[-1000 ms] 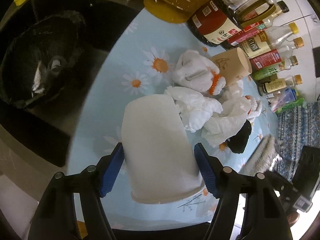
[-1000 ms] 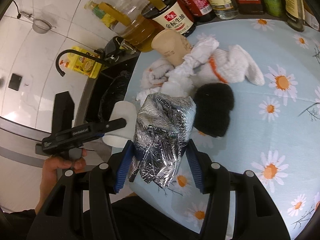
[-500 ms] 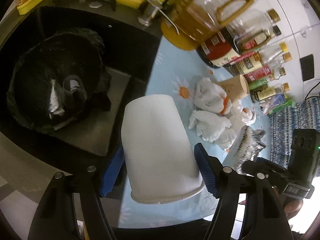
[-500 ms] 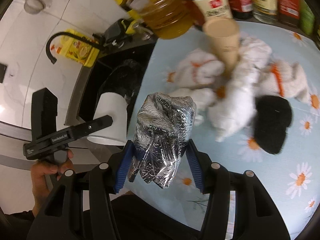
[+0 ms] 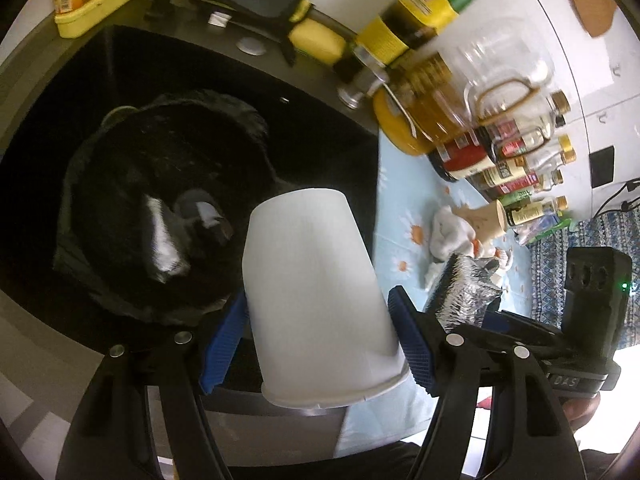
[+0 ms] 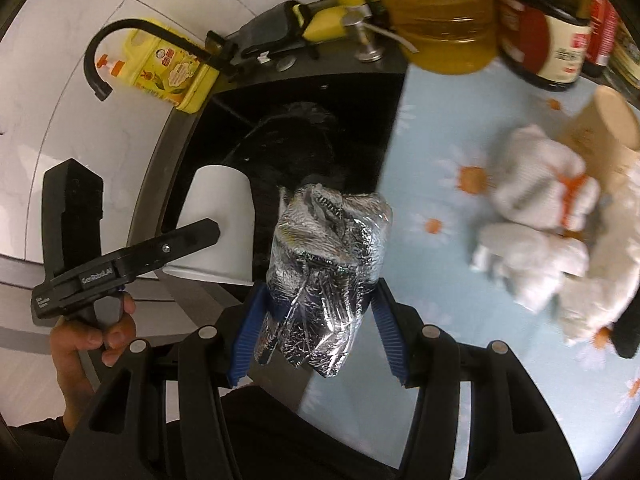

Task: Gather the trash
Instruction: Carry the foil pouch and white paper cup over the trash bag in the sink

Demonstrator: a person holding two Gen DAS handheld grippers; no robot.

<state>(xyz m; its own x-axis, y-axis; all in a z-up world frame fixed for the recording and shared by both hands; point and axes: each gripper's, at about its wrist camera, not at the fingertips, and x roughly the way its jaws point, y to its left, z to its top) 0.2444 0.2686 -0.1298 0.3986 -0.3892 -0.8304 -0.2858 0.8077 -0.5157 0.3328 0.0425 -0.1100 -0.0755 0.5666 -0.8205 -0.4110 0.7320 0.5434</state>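
Observation:
My left gripper [image 5: 318,340] is shut on a white paper cup [image 5: 316,296], bottom forward, held over the edge of the dark sink beside a black trash bag [image 5: 160,200]. My right gripper [image 6: 318,334] is shut on a crumpled silver foil bag [image 6: 324,276], held above the sink's right edge. The white cup [image 6: 220,220] and left gripper also show in the right wrist view, and the foil bag [image 5: 460,292] shows in the left wrist view. Crumpled white tissues [image 6: 536,208] and a brown paper cup [image 6: 608,128] lie on the daisy-print tablecloth [image 6: 440,280].
The black bag sits in the sink [image 5: 100,80] and holds some trash. Oil and sauce bottles [image 5: 460,120] stand along the back of the counter. A black faucet [image 6: 116,48] and yellow detergent bottle [image 6: 168,72] stand behind the sink. A black object [image 6: 628,332] lies by the tissues.
Both grippers have moved left, from over the tablecloth toward the sink and trash bag, still holding the cup and the foil bag.

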